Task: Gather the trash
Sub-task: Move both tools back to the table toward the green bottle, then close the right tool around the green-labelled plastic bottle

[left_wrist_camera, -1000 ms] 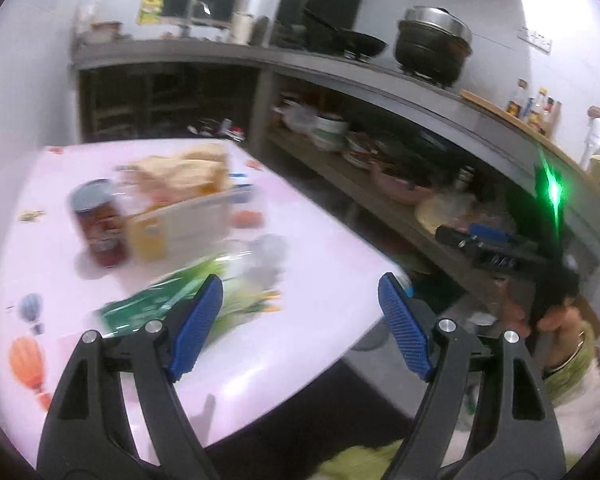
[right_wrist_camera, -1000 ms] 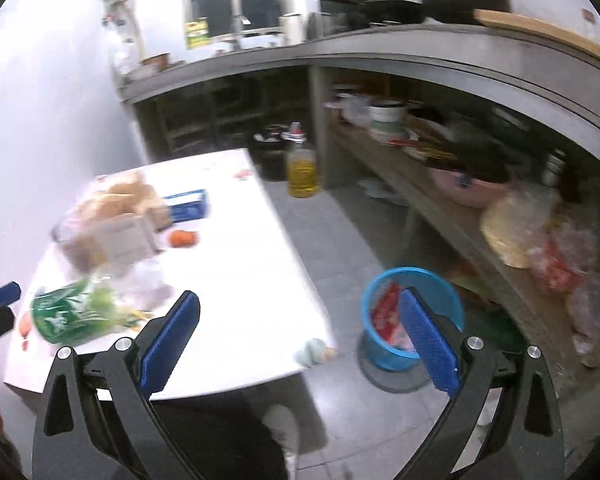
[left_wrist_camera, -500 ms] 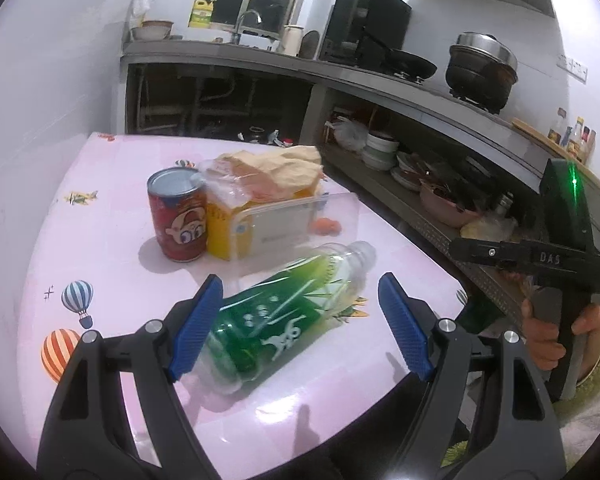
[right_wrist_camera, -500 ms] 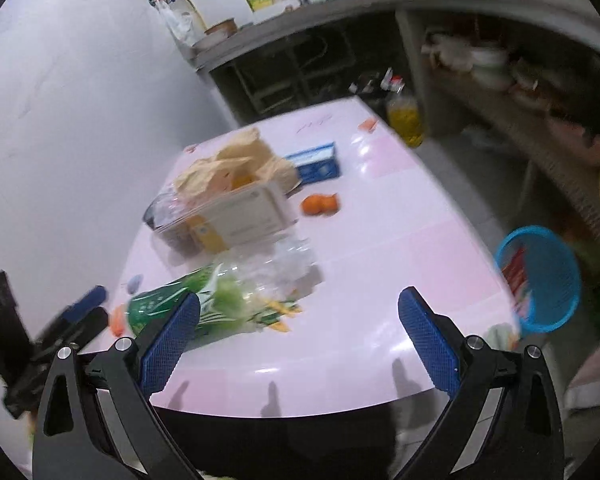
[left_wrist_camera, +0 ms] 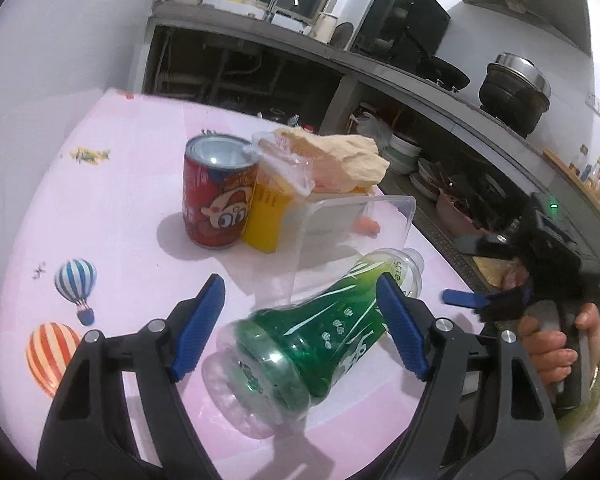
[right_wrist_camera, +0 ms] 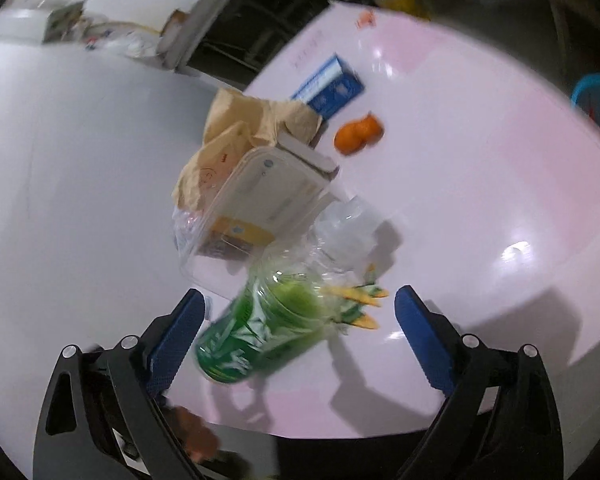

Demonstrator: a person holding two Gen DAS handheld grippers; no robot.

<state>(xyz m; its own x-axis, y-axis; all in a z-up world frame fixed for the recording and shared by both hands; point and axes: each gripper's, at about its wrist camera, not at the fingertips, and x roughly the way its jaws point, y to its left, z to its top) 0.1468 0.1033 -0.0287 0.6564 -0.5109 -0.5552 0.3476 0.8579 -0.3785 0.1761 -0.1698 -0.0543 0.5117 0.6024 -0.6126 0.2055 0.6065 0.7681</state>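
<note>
Fingers (left_wrist_camera: 198,330) of both grippers wide, straddling empty green bottle (left_wrist_camera: 312,332) lying on table (left_wrist_camera: 112,220); clear box (right_wrist_camera: 260,196) holds cartons.

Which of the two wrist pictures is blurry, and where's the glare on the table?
Right wrist view: motion-smeared, the green bottle soft-edged, bright glare patches on the pink table. Left wrist view: sharp, bottle print legible, only fisheye bending at the edges.

One green bottle (left_wrist_camera: 320,328), one red can (left_wrist_camera: 216,196), one orange (right_wrist_camera: 358,134), one blue box (right_wrist_camera: 332,90)
</note>
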